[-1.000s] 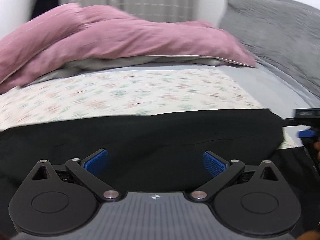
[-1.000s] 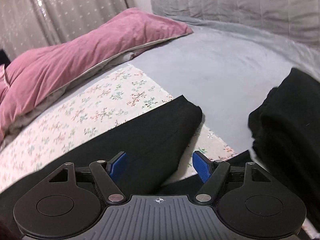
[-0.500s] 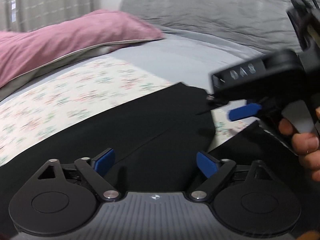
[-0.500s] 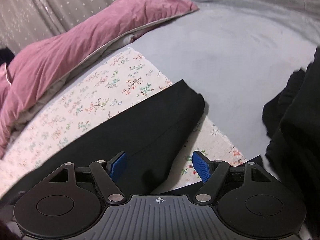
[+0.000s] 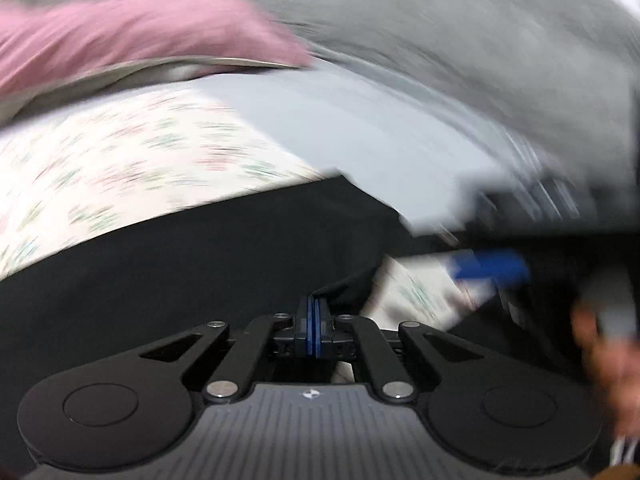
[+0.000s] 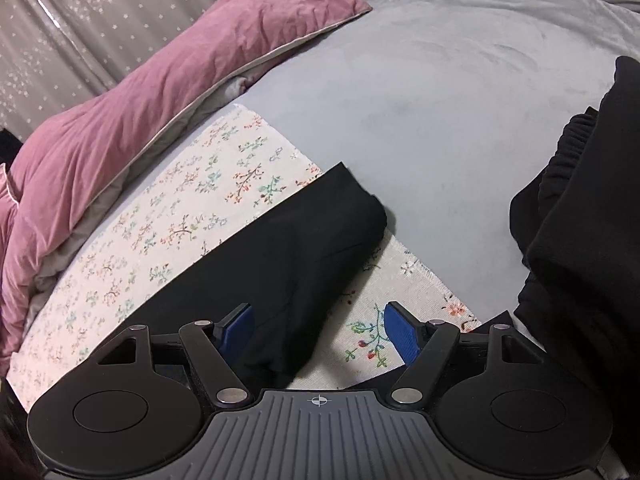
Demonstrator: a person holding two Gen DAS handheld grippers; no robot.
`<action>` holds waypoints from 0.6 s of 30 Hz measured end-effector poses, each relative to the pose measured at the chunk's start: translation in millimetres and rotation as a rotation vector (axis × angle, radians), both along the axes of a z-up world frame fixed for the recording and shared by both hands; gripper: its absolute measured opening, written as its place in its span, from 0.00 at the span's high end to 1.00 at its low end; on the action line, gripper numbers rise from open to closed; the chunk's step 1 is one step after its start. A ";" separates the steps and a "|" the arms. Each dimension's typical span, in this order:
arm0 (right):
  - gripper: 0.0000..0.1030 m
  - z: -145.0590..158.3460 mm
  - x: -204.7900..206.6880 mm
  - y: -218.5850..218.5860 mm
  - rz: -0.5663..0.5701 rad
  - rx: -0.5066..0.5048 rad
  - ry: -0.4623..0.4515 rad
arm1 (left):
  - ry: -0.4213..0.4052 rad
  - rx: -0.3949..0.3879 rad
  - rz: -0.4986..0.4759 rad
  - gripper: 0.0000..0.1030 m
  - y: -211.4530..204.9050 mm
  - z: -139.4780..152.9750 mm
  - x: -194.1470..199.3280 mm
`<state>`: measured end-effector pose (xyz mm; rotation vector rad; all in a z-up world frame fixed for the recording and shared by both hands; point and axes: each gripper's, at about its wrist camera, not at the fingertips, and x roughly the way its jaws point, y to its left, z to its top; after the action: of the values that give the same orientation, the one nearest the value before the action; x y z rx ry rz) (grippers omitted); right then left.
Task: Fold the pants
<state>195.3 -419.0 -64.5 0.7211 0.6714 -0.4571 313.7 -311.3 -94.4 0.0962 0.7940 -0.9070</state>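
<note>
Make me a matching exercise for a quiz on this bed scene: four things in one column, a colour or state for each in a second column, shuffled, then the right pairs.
Things:
1. left gripper
2. right gripper
3. pillow
4. pants

Colour or state:
A. pink
B. jaws apart, nothing pinched
C. black, lying on the floral cloth
D. jaws have just been closing, pads together on a fold of black fabric

Pairs: 1-D, 2-B, 3-A, 4-C
</note>
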 end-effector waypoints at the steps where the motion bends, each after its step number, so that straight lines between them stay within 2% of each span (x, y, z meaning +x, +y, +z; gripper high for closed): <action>1: 0.30 -0.6 -0.3 -1.0 -0.004 0.001 0.001 | 0.035 -0.024 0.074 0.69 8.4 0.1 11.9; 3: 0.30 -2.6 0.3 -1.7 -0.007 0.006 0.005 | 0.087 -0.046 0.229 0.69 23.8 -2.2 35.1; 4: 0.30 -3.8 1.5 -1.2 -0.006 0.009 0.010 | 0.086 -0.031 0.307 0.69 29.4 -3.7 44.3; 6: 0.30 -4.9 4.4 0.5 0.000 0.007 0.020 | 0.039 0.025 0.403 0.65 35.0 -4.2 54.2; 7: 0.30 -5.1 6.3 2.1 0.006 0.004 0.024 | 0.022 0.046 0.413 0.64 36.3 -3.7 56.9; 8: 0.30 -5.2 8.0 3.5 0.010 0.001 0.027 | 0.019 0.044 0.402 0.58 38.0 -2.3 58.4; 9: 0.30 -5.2 9.2 4.4 0.014 -0.002 0.029 | 0.022 0.028 0.384 0.48 39.0 -0.9 58.7; 12: 0.30 -5.5 12.5 7.1 0.022 -0.019 0.044 | -0.010 0.012 0.325 0.32 42.0 3.8 54.9; 15: 0.30 -6.6 14.3 7.5 0.022 -0.024 0.053 | -0.063 0.021 0.259 0.27 37.5 8.3 48.5; 18: 0.30 -6.6 13.7 7.0 0.018 -0.026 0.054 | -0.179 0.068 0.202 0.26 20.2 10.2 35.7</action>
<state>209.0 -412.0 -71.2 0.6801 0.7209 -0.4693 349.4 -291.1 -84.3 0.1523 0.6551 -0.6708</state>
